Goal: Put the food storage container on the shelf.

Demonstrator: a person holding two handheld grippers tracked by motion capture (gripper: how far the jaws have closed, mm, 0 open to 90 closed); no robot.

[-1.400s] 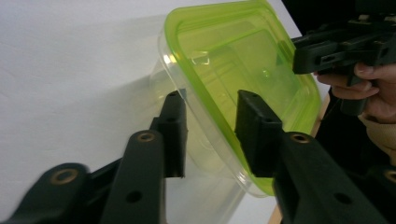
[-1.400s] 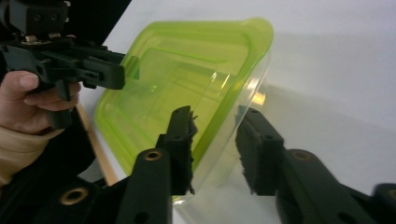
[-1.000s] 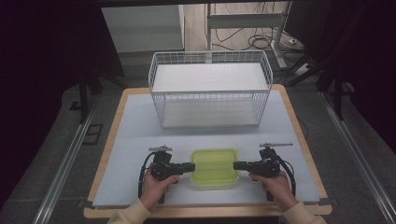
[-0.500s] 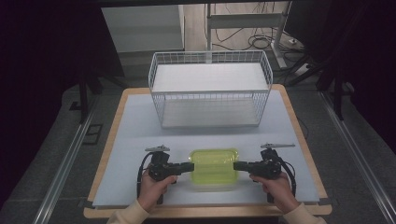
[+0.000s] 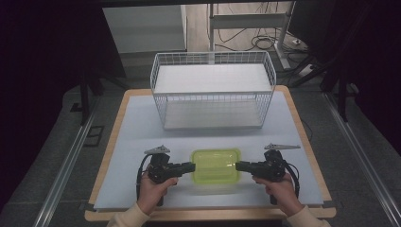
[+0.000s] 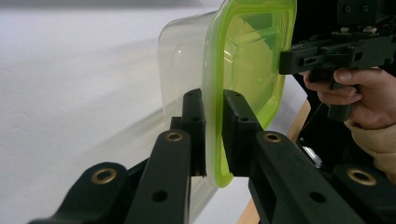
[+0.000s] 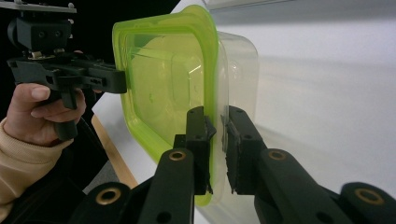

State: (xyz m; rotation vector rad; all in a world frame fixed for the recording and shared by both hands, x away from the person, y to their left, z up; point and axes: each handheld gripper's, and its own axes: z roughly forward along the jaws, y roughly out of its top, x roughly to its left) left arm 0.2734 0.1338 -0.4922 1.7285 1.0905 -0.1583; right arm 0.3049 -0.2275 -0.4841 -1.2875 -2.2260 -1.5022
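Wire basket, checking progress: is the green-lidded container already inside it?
No, the green-lidded container sits on the table in front of the wire basket.

Count: one green-lidded container [image 5: 215, 165], two grippers [image 5: 191, 166] [image 5: 239, 166] flanking it, one wire basket [image 5: 213, 92] beyond it.

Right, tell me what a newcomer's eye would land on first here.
The bright green lid of a clear box stands out near the front edge of the pale table, gripped at either end by the left tongs and right tongs. Behind it stands a white wire basket.
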